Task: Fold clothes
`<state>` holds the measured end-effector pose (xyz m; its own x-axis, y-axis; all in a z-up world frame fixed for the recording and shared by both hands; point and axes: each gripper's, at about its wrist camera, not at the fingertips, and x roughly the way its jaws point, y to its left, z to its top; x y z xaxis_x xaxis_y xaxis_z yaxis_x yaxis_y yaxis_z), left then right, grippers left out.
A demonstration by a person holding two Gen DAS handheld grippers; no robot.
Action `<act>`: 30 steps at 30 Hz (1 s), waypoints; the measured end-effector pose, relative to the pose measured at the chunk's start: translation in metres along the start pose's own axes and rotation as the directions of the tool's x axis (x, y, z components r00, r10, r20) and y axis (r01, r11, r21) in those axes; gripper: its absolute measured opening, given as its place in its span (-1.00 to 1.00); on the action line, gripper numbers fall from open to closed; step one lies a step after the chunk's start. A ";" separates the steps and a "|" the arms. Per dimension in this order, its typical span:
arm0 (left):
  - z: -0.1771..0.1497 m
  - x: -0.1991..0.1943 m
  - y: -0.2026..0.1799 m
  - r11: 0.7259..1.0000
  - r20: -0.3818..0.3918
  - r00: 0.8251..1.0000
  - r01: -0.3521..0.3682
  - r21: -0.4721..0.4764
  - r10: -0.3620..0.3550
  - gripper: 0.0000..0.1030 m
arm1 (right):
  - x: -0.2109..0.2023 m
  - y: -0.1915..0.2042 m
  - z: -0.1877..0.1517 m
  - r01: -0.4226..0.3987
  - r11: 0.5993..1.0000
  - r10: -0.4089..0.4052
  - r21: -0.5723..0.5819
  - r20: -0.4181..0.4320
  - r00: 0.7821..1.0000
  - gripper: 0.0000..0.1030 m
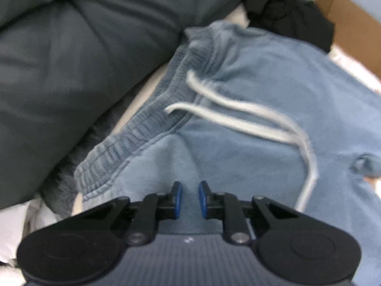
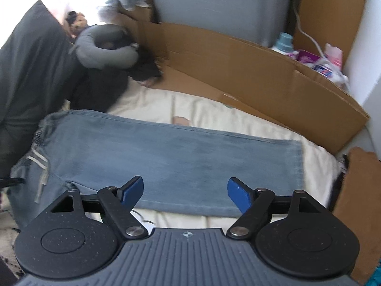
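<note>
One garment laid out, several things around it.
One pair of blue sweatpants (image 2: pixel 171 152), two white drawstring ends (image 1: pixel 238 112), one grey neck pillow (image 2: pixel 104 47), two grippers.

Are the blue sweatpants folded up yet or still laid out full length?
Still full length: the blue sweatpants stretch from waistband to hem across the cream sheet, apparently one leg over the other; no crosswise fold shows.

We are in a bedroom at home: a cream sheet (image 2: pixel 214 109) covers a bed across the middle of the right view, with a dark pillow (image 2: pixel 31 54) and neck pillow (image 2: pixel 104 47) at upper left. Cardboard (image 2: pixel 262 71) lines the far edge, and bottles (image 2: pixel 284 41) stand at upper right.
</note>
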<state>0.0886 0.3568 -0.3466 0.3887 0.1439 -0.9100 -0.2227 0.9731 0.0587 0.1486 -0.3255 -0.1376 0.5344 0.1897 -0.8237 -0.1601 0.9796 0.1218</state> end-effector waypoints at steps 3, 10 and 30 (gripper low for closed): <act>0.000 0.011 0.017 0.999 -0.028 0.999 -0.025 -0.039 0.024 -0.95 | 0.008 0.017 -0.005 -0.029 0.998 0.029 -0.061 -0.006 1.000 0.63; -0.004 0.019 0.045 0.992 -0.051 0.997 -0.071 -0.102 0.066 -0.94 | 0.040 0.055 -0.007 -0.071 0.976 0.058 -0.206 -0.072 0.996 0.63; 0.034 -0.041 0.035 0.998 0.004 0.998 0.062 -0.019 -0.062 -0.50 | 0.174 0.146 -0.051 -0.162 0.951 0.147 -0.264 -0.078 0.986 0.63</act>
<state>0.0953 0.3906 -0.2937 0.4056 0.0837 -0.9102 -0.2148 0.9766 -0.0059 0.1753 -0.1533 -0.2913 0.4386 0.3255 -0.8377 -0.4579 0.8830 0.1033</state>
